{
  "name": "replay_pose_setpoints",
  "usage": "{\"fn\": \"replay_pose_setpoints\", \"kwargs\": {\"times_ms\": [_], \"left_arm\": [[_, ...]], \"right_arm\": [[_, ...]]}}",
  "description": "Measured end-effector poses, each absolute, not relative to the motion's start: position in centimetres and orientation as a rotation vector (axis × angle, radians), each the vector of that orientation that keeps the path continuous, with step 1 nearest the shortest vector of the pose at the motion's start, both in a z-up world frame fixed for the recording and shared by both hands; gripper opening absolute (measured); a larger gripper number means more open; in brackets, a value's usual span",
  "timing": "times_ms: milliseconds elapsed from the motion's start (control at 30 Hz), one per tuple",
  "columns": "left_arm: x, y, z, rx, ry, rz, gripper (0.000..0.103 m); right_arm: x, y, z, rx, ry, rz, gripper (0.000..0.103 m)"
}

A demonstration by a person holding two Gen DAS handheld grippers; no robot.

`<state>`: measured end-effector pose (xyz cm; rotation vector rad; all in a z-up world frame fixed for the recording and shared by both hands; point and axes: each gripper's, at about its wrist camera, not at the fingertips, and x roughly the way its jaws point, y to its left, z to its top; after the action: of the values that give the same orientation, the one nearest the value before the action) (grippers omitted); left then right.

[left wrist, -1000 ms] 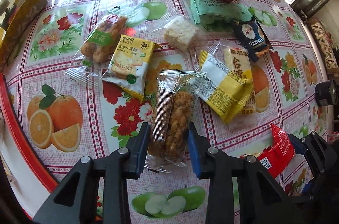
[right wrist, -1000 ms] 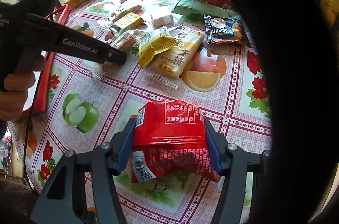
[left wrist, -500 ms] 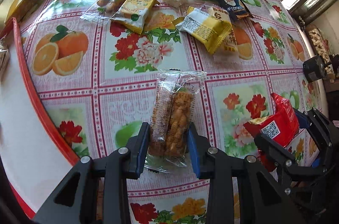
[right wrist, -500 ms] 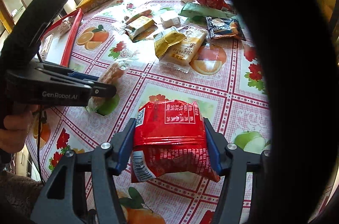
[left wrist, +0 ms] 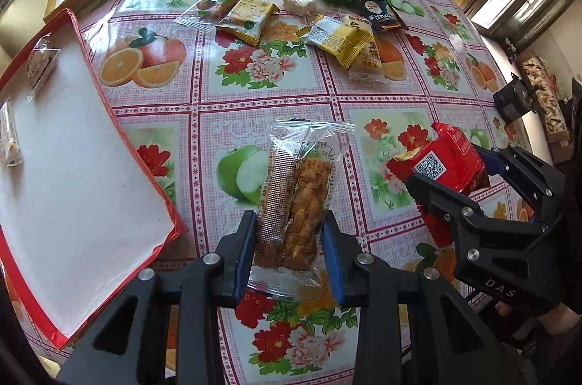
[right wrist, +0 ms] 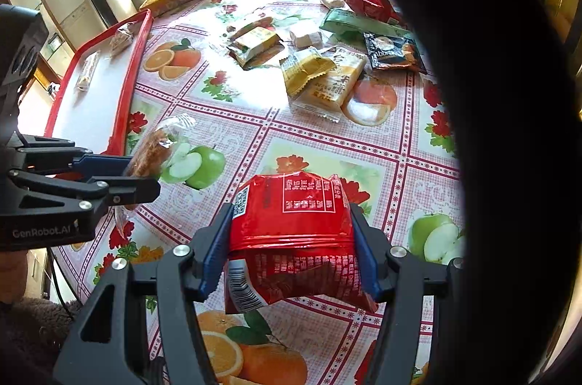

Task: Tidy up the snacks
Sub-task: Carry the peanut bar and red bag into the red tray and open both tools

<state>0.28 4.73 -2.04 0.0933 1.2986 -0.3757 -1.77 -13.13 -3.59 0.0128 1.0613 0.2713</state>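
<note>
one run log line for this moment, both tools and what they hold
left tool: shut on clear-wrapped fried snack | right tool: shut on red foil packet | red-rimmed tray: beside left tool

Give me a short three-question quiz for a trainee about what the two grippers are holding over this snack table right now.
1. True or false: the left gripper is shut on a clear-wrapped fried snack.
2. What does the right gripper hold? A) green packet B) red packet C) flashlight
3. Fill in: the red-rimmed tray already holds ___ wrapped snacks.

Key: 1 true; 2 B; 3 two, one near its far end and one at the picture's left edge.
</note>
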Motion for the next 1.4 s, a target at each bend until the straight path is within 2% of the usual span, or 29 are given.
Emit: {"fn": "replay_pose_setpoints", "kwargs": {"times_ms": [367,767,1067,1400], "left_arm": [[0.0,8.5,0.5,0.027,1.235,-0.299,0.035],[2.3,19.0,2.3,-0.117,1.182,-0.054,0.035],[6.4,25.2,0.1,-0.153,1.223,0.129,0.035],[8.5,27.5,-1.7,-0.184,1.266,0.185,0.035]], "right_arm": [[-0.5,-6.5,0.4,-0.072,0.989,0.427,0.062],[3.5,4.4,3.8,-0.158,0.907,0.628,0.062],[8.2,11.9,1.7,-0.166,0.939,0.687,0.062],[11.7,14.8,-0.7,-0.168,0.991,0.681,0.062]]}}
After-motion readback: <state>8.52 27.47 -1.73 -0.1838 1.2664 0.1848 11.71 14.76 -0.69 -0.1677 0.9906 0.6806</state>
